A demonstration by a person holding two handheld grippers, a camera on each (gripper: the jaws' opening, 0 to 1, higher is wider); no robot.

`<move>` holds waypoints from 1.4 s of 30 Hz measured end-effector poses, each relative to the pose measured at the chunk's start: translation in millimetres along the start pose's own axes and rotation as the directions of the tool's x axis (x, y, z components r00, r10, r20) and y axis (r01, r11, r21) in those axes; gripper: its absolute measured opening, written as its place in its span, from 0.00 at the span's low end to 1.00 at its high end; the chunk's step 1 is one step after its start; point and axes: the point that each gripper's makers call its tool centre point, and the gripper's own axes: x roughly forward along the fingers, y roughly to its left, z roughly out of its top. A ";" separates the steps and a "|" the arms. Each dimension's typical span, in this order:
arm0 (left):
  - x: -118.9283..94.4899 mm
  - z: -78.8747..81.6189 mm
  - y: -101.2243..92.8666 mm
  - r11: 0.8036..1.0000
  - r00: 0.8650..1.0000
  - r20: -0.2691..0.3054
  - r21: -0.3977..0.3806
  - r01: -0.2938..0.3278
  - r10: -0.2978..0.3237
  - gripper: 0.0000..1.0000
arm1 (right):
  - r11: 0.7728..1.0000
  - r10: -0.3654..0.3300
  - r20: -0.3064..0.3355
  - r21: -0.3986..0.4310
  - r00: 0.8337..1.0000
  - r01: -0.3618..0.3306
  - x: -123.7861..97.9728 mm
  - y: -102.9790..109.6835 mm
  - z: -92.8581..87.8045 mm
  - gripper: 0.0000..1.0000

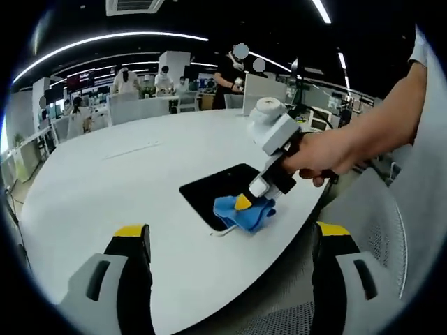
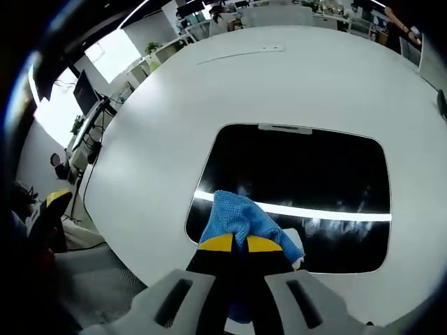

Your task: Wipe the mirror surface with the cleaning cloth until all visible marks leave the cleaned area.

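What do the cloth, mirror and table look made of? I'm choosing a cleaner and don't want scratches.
The cloth looks like soft blue microfibre: matte, finely textured, bunched in folds. The mirror looks like glossy glass, since it reflects a sharp ceiling light strip; faint smudges show on it. The table looks like smooth white laminate or painted board with a satin sheen; which one, I cannot tell.

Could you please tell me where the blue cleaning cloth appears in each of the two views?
Left gripper view: the blue cleaning cloth lies right of centre, under the right gripper, on the near end of the mirror.
Right gripper view: low centre, pinched in that gripper's jaws, over the mirror's near-left part.
Shared landmark: the dark mirror on the white table.
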 end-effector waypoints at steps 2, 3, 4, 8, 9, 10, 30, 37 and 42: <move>-1.1 3.4 3.8 1.000 1.000 0.014 -0.024 -0.011 0.011 0.98 | 1.000 0.000 0.003 -0.009 1.000 0.000 0.3 0.4 -0.2 0.00; -1.1 4.2 3.6 1.000 1.000 0.019 -0.027 -0.010 0.010 0.98 | 1.000 0.000 0.005 -0.010 1.000 0.000 0.3 0.4 -0.2 0.00; -0.7 3.8 3.3 1.000 1.000 0.020 -0.023 -0.012 0.013 0.98 | 1.000 0.001 0.006 -0.009 1.000 -0.001 0.2 0.5 -0.2 0.00; 2.1 2.0 1.9 1.000 1.000 0.013 -0.018 -0.008 0.008 0.99 | 1.000 0.005 0.006 -0.007 1.000 -0.005 0.2 0.4 0.2 0.00; 2.1 2.1 1.9 1.000 1.000 0.013 -0.018 -0.008 0.008 0.99 | 1.000 0.006 0.006 -0.005 1.000 -0.006 0.2 0.3 0.3 0.00; 2.2 2.7 0.8 1.000 1.000 0.016 -0.019 -0.004 0.005 0.99 | 1.000 0.006 0.005 -0.005 1.000 -0.006 0.0 0.3 0.3 0.00; 3.0 14.6 3.7 0.992 0.998 0.059 -0.123 -0.005 0.013 0.99 | 0.999 0.036 -0.007 -0.020 0.999 -0.036 -4.7 5.4 -8.9 0.00; 7.0 4.9 -8.4 0.997 0.999 0.023 -0.067 0.032 -0.031 0.98 | 0.999 0.042 -0.002 0.016 0.999 -0.042 -7.6 -2.0 -9.8 0.00; 8.9 1.9 -8.7 0.996 0.999 0.010 -0.071 0.048 -0.048 0.99 | 0.999 0.035 0.001 0.011 0.999 -0.035 -9.1 -5.8 -9.7 0.00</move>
